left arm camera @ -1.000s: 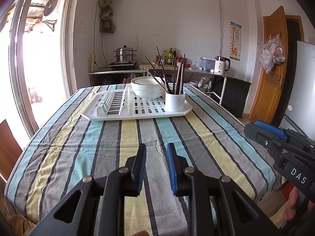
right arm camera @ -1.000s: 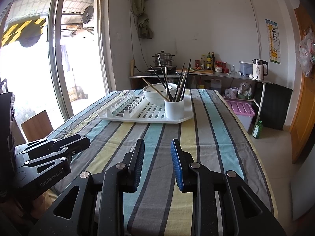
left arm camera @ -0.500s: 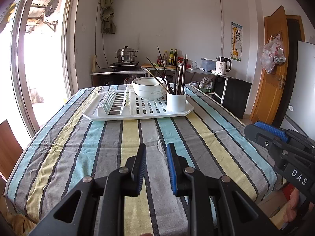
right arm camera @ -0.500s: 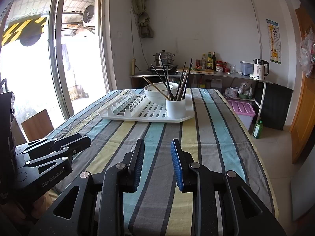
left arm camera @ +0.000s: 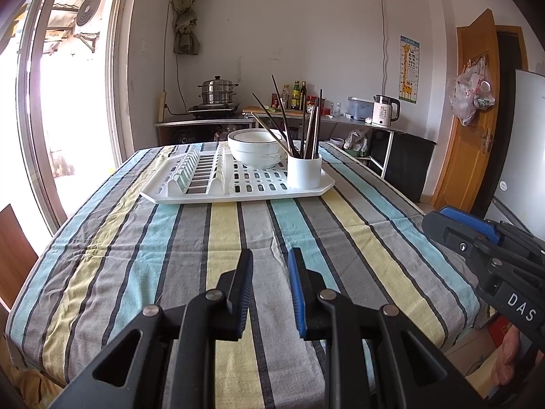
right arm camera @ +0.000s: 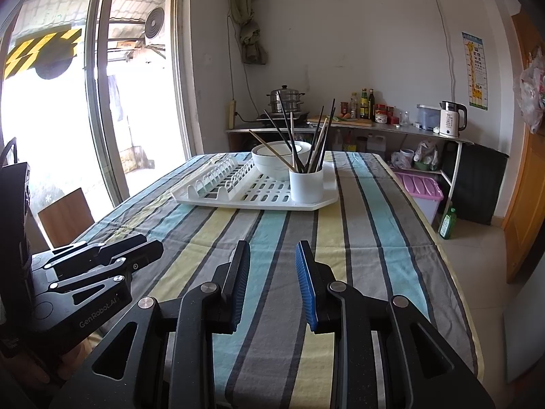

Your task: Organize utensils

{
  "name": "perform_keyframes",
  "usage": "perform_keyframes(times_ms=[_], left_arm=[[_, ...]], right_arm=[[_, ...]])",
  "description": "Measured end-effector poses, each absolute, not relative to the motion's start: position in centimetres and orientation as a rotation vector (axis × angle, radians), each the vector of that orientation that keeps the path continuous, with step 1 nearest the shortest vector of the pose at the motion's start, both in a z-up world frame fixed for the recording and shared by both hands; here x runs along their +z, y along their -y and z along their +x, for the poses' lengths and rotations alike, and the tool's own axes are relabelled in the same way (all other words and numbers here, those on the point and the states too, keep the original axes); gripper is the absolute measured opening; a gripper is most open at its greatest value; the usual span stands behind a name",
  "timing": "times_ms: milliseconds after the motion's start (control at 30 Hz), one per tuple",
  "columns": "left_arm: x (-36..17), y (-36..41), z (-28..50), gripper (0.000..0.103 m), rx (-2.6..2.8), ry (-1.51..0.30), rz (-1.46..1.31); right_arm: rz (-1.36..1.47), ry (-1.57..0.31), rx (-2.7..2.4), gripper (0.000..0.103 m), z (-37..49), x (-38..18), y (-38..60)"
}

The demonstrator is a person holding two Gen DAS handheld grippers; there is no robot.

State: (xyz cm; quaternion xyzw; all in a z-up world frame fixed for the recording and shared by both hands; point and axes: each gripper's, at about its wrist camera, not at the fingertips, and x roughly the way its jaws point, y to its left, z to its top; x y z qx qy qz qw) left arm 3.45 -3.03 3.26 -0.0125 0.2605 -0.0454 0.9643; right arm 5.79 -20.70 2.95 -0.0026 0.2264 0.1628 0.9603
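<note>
You hold both grippers, left gripper (left arm camera: 270,288) and right gripper (right arm camera: 272,286), empty with jaws apart (chopsticks (left arm camera: 308,129) already stand in the cup (left arm camera: 304,171)).

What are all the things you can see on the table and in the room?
Drying rack: one, white, far half of table.
Bowl: white, dark rim line, on the rack; may be a stack.
Utensil cup: one, white, rack's right corner.
Chopsticks: several, dark and light, standing in the cup.
Tablecloth: one, striped blue, yellow, grey, covering table.
Steamer pot: one, silver, back counter.
Kettle: one, white, back counter.
Bottles: several, dark, back counter.
Storage box: one, pink lid, floor.
Door: one, orange-brown, right wall.
Left gripper: black, blue pads, jaws apart, empty.
Right gripper: black, blue pads, jaws apart, empty.
</note>
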Motion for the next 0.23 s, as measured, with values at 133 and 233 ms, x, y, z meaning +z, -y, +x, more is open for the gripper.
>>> perform_keyframes(times_ms=[133,233], left_arm=[[3.23,3.03,3.29,0.022,-0.094,-0.519,-0.028],[3.21,3.0,3.27,0.022,-0.101,-0.52,-0.036]], right_arm=[[-0.005,-0.458,0.33,0.028,5.78,2.94,20.64],[-0.005,-0.458,0.329,0.029,5.77,2.92,20.63]])
